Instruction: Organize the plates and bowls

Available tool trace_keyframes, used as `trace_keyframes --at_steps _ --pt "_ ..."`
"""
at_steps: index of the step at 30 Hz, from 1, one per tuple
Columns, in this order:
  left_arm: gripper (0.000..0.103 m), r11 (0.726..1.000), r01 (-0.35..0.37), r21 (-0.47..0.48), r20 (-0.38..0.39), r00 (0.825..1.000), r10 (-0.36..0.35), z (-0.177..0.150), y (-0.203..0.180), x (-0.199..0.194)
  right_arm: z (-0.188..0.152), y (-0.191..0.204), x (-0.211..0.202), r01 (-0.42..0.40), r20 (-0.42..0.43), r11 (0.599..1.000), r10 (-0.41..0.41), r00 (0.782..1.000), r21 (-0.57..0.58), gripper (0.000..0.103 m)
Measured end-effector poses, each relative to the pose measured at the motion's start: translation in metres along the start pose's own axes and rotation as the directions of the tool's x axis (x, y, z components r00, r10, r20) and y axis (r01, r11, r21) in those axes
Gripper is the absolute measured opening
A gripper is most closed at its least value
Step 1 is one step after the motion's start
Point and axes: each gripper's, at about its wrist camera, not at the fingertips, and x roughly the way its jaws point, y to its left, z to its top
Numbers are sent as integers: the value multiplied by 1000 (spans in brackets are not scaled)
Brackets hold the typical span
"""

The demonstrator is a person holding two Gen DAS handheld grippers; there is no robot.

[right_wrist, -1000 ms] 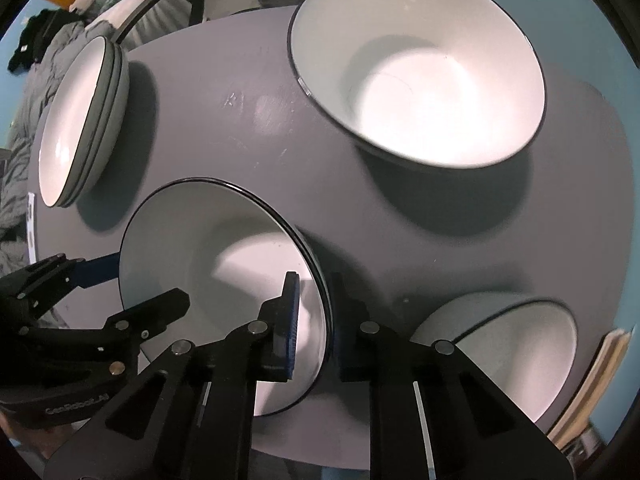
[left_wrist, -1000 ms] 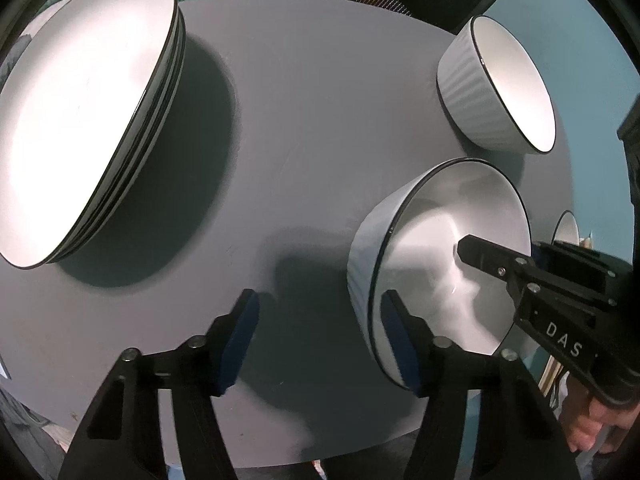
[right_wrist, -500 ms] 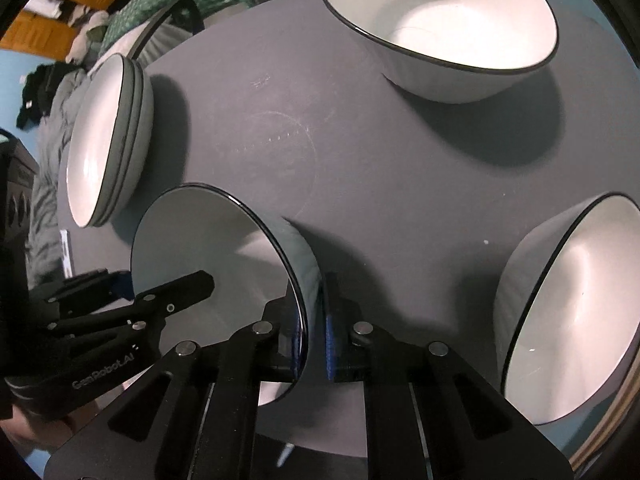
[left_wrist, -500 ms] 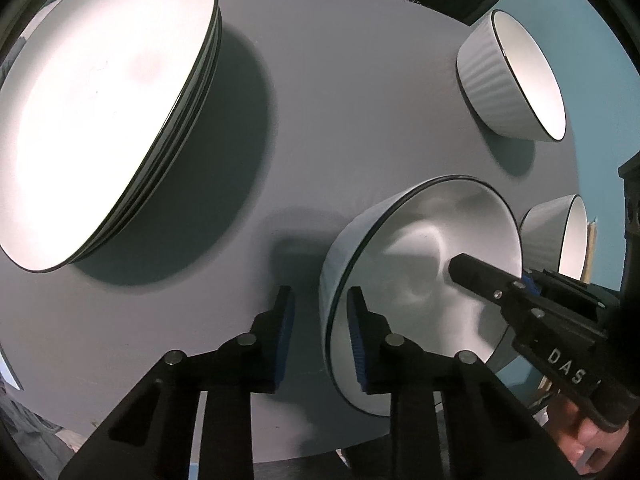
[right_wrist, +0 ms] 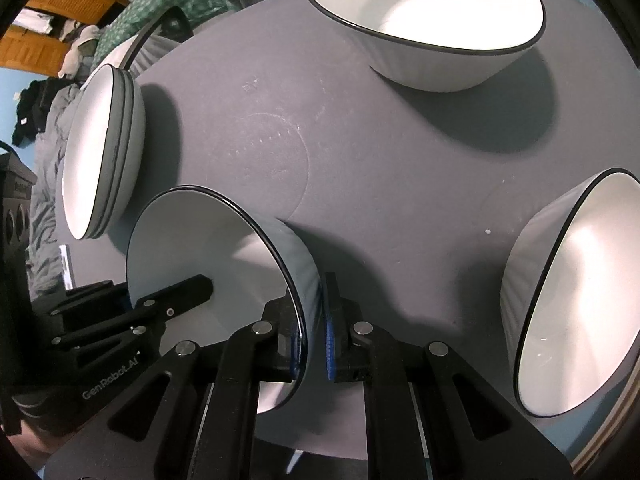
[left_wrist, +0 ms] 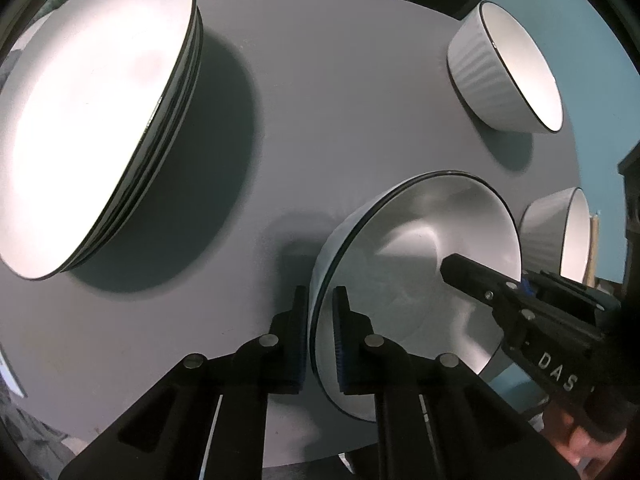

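A white bowl with a black rim (left_wrist: 420,248) sits low over the grey round table (left_wrist: 340,100), held from both sides. My left gripper (left_wrist: 320,340) is shut on its near left rim, one pad inside and one outside. From the right, the right gripper (left_wrist: 516,304) reaches into the same bowl. In the right wrist view my right gripper (right_wrist: 313,332) is shut on the right wall of the bowl (right_wrist: 208,248), and the left gripper (right_wrist: 156,312) shows at its far side. A stack of white plates (left_wrist: 100,120) lies to the left, also visible as the plate stack (right_wrist: 96,152).
Two more ribbed white bowls stand on the table (right_wrist: 400,200): a far one (left_wrist: 504,80), (right_wrist: 432,12) and one at the right edge (left_wrist: 560,232), (right_wrist: 572,300). Part of a person's hand (left_wrist: 576,444) grips the right tool. A chair and clutter lie beyond the table.
My left jaws, wide open beside the bowl a second ago, have closed onto its rim. The right gripper kept its grip while it shifted and rolled, bringing the right-edge bowl further into its view.
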Motion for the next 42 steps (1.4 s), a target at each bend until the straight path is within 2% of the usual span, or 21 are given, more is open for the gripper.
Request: trace_keyframes --at_steps 4,7,16,23,25,29,37,42 --pt "8 1000 -26 10 17 1000 26 -4 -6 -5 -2 5 -2 37 -3 999 -37 999 -21 8" --pt "8 1000 -15 13 16 1000 15 -3 -12 -12 -3 4 -6 34 4 999 -34 999 -19 8" --pt "8 999 -1 52 44 999 -1 18 -29 -47 3 -3 -36 33 36 999 -33 999 13 8" --pt "8 995 13 101 89 996 -22 44 -59 -80 17 -5 -64 48 75 998 -50 996 28 8" --pt "8 994 15 112 104 994 -27 33 -60 -64 21 -9 -72 55 88 998 -57 995 31 8" --pt "8 993 18 118 125 992 -33 43 -81 -59 35 -19 -87 64 118 997 -68 991 42 8" --pt "8 989 1 146 165 986 -26 78 -99 -60 74 -32 -101 79 148 996 -84 985 43 8" --pt "8 990 -17 142 159 987 -5 108 -105 -57 96 -38 -100 89 145 996 -92 985 32 8"
